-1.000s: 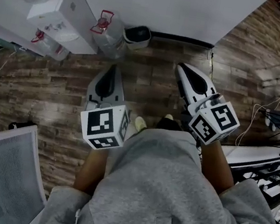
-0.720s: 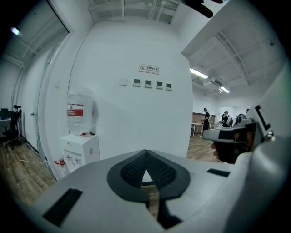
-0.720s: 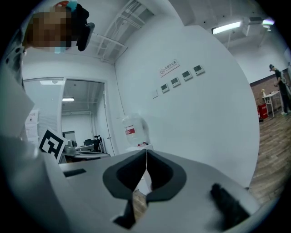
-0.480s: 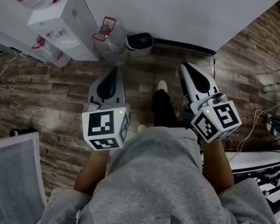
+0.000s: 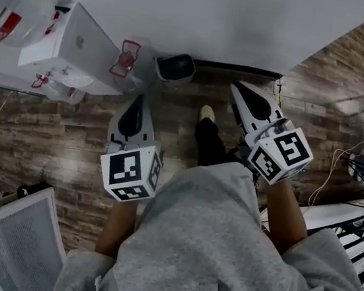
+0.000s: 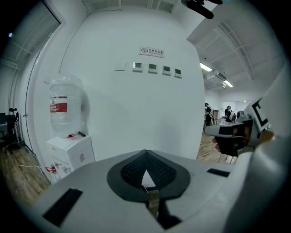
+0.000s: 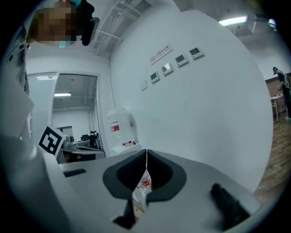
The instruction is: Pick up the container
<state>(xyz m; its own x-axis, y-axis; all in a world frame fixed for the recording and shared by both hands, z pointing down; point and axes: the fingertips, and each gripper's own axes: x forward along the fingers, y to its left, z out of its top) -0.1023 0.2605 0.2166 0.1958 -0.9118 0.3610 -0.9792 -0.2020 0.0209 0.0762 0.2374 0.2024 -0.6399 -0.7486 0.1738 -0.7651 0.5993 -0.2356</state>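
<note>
White-shelled left gripper (image 5: pixel 138 103): held low over the floor, tips towards the wall; in the left gripper view (image 6: pixel 145 157) its two dark pads meet at the tips, with nothing between them.
Right gripper (image 5: pixel 238 92): same make, held beside the left one and apart from it, angled towards the foot of the wall; in the right gripper view (image 7: pixel 146 154) the jaws are pressed together and empty.
Marker cubes: one on the rear of each gripper, left cube (image 5: pixel 129 173), right cube (image 5: pixel 280 155), black squares on white.
Container (image 5: pixel 138 65): clear plastic jug with a red fitting, on the floor at the foot of the wall, between the water dispenser and the dark bin and just beside both. It lies ahead of the left gripper's tips, untouched by either gripper. In the right gripper view it shows through the slot below the closed tips (image 7: pixel 143 183).
Water dispenser (image 5: pixel 76 32): white cabinet against the wall, large clear bottle (image 5: pixel 16 2) with a red label on top.
Dark bin (image 5: pixel 176 67): small, open-topped, against the wall.
Floor (image 5: pixel 54 128): brown wood planks.
Wall (image 5: pixel 210 9): plain white; row of small panels (image 6: pixel 157 68) high up.
Person: grey sweatshirt (image 5: pixel 207 248), bare forearms, one pale shoe (image 5: pixel 207 113) forward.
</note>
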